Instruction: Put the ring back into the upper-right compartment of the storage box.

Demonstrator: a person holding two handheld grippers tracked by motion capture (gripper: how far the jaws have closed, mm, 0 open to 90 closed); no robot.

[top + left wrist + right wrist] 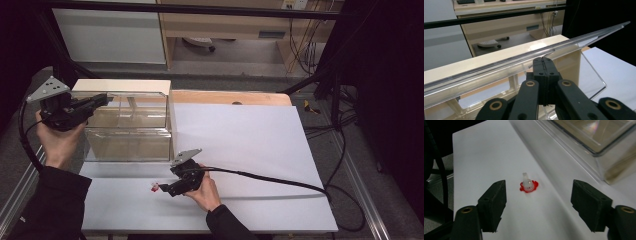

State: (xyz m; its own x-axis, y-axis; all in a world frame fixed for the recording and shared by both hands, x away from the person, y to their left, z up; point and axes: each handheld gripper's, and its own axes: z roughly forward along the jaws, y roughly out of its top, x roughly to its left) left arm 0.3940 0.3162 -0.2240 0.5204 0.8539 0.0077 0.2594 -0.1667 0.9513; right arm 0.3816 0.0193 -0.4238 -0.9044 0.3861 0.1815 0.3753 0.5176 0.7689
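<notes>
Left gripper [543, 65] clamped on raised clear lid [524, 62] of clear box [127, 132], far left part of table [260, 150]. Right gripper [537, 195] jaws apart, empty. Small red-and-white cap [528, 185] on white sheet near front edge, just ahead of jaws, untouched.

Small clear plastic piece with red base [528, 185] on plain white table sheet [250, 145]. Clear acrylic box [127, 127], cream board behind. Both grippers black [102, 100] [165, 190], grey plates, brass-coloured rivets.

A white-covered table [250, 140] carries a clear plastic box [127, 130] (left) and a small red-based piece [528, 185].
</notes>
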